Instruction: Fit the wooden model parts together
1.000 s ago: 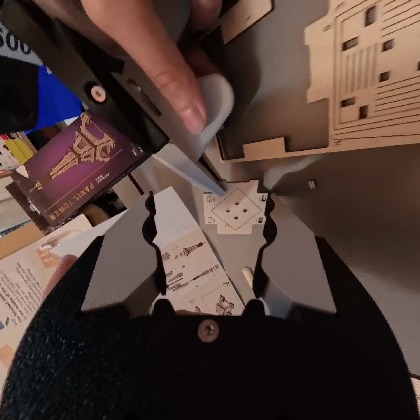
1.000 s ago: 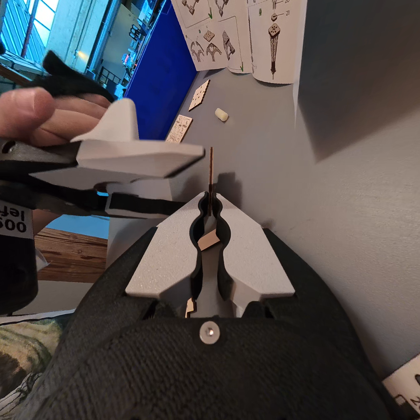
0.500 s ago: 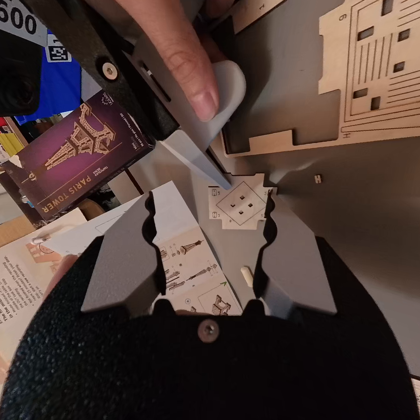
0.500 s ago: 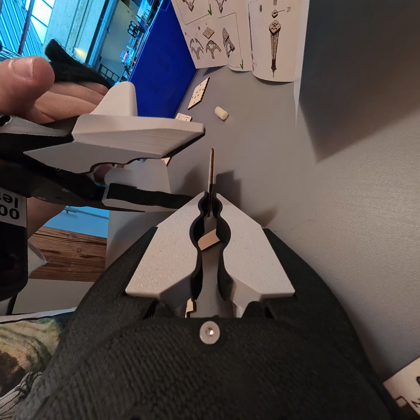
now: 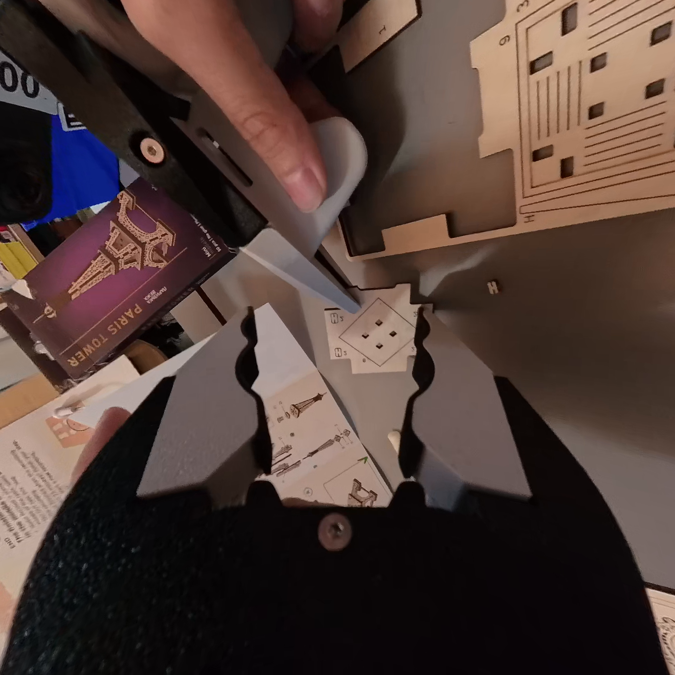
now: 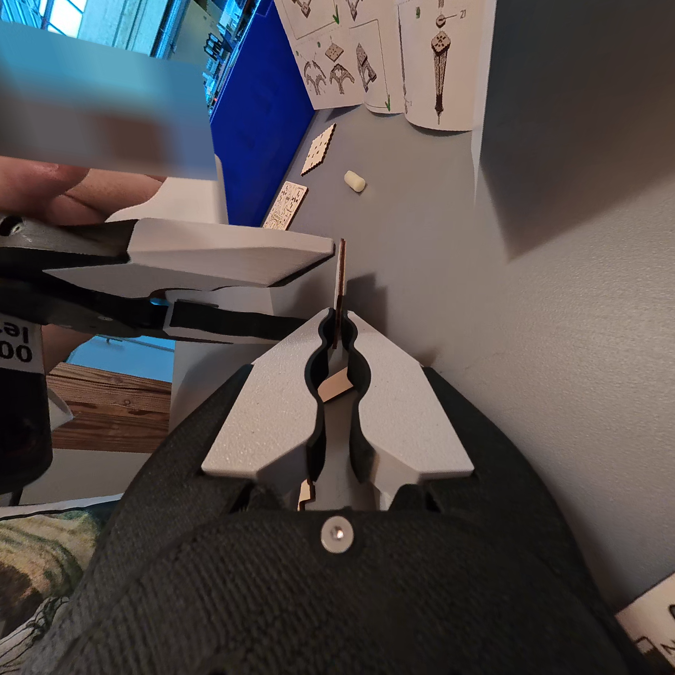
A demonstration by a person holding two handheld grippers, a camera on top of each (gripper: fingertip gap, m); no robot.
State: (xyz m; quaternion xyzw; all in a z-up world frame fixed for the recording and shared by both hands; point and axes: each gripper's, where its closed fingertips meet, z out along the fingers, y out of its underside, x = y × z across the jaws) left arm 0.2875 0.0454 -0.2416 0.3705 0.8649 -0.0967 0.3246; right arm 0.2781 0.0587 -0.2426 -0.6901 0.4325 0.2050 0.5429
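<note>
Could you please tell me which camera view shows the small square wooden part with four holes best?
The left wrist view: the square wooden part faces the camera nearly flat, its four holes visible. The right wrist view shows it only edge-on as a thin strip, clamped in the right hand-held gripper.

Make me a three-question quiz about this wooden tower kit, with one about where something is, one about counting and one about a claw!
1. Where is the little white peg?
A. in a claw
B. on the grey table
C. on the purple box

2. How many small holes are in the middle of the square wooden piece?
A. two
B. nine
C. four

3. How is the left claw?
A. wide open
B. shut on the peg
C. shut on paper

Answers:
1. B, as the white peg lies on the grey table.
2. C, as the square wooden piece shows four holes.
3. A, as the left claw has a wide gap between its fingers.
</note>
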